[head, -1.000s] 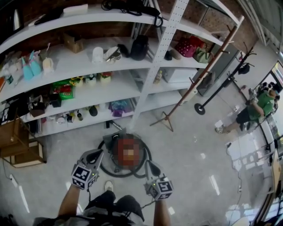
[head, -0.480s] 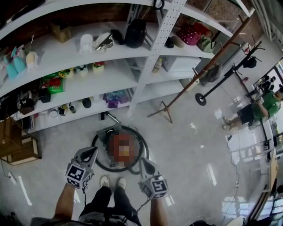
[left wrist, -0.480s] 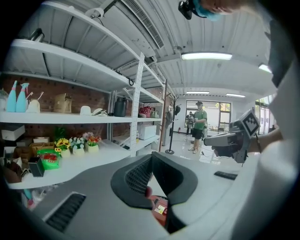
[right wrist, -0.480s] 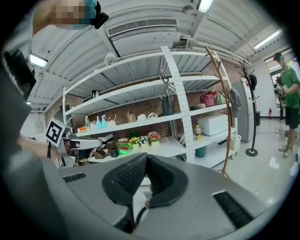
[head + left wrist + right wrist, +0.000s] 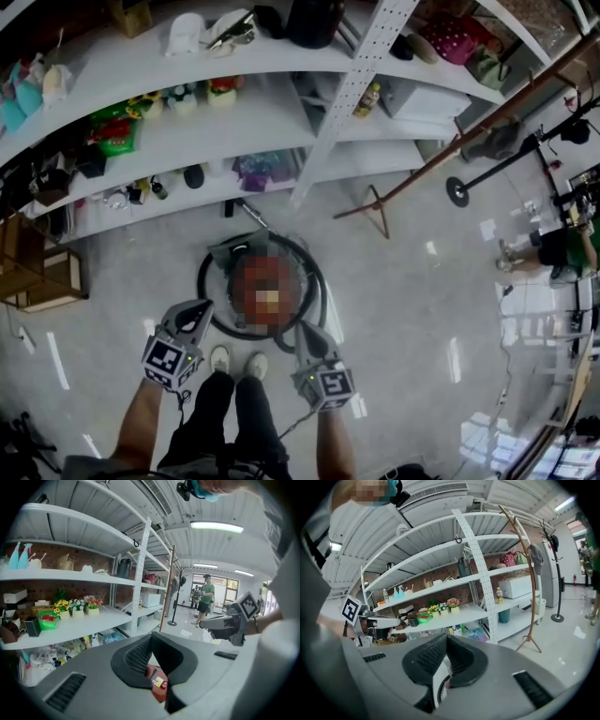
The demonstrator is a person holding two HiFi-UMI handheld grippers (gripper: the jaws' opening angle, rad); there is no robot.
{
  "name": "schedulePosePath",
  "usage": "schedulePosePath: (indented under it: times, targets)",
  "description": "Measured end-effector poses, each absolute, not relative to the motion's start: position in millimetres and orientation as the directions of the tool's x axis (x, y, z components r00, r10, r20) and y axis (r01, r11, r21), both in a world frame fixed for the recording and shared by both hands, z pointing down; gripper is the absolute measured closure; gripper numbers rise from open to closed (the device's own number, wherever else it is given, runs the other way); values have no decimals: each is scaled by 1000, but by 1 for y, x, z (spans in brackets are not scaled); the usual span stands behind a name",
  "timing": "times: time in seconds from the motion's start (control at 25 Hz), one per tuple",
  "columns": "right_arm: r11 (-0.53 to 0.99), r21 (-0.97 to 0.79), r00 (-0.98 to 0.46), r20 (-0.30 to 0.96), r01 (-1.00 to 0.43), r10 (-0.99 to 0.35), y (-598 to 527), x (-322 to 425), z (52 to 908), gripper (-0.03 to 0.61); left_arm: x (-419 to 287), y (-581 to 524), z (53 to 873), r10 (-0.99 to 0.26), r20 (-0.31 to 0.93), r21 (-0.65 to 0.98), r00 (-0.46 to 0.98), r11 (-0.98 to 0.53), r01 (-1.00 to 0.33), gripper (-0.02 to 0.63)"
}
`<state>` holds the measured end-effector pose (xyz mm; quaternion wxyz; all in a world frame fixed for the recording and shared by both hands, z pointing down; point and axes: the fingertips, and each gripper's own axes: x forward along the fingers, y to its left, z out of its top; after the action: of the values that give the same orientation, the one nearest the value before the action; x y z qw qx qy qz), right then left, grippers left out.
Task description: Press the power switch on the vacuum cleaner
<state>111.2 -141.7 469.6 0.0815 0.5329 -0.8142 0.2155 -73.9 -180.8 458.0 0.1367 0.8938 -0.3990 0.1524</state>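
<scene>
The red vacuum cleaner (image 5: 265,281) stands on the floor inside the black loop of its hose (image 5: 208,298); a mosaic patch covers its top, so the power switch is hidden. My left gripper (image 5: 195,315) hangs shut at its near left, apart from it. My right gripper (image 5: 307,335) hangs shut at its near right, over the hose. In the left gripper view the jaws (image 5: 151,637) meet, with the red vacuum body (image 5: 158,689) below them. The right gripper's jaws (image 5: 446,637) also meet, with nothing held.
White shelves (image 5: 281,103) full of small goods stand just beyond the vacuum. A leaning wooden coat rack (image 5: 441,159) and a black stand (image 5: 457,190) are at the right. A wooden crate (image 5: 42,281) sits at the left. A person in green (image 5: 562,246) stands far right.
The person's feet have come together just behind the vacuum. Both grippers stay shut on either side of it, a little closer to it than before.
</scene>
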Motion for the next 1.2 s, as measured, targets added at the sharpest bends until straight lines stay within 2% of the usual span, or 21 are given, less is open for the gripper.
schedulePosePath:
  times: [0.52,1.2]
  targets:
    - [320,-334,-446,432,-887,-784,-142,108,588,574,-51,-185,560,-608,441,141,661,-680,-720,609]
    - [300,-363,-446,441,-882,-779,-141,105,711,574,-41,-175,677,-559,460,144,690,-720,-679,609]
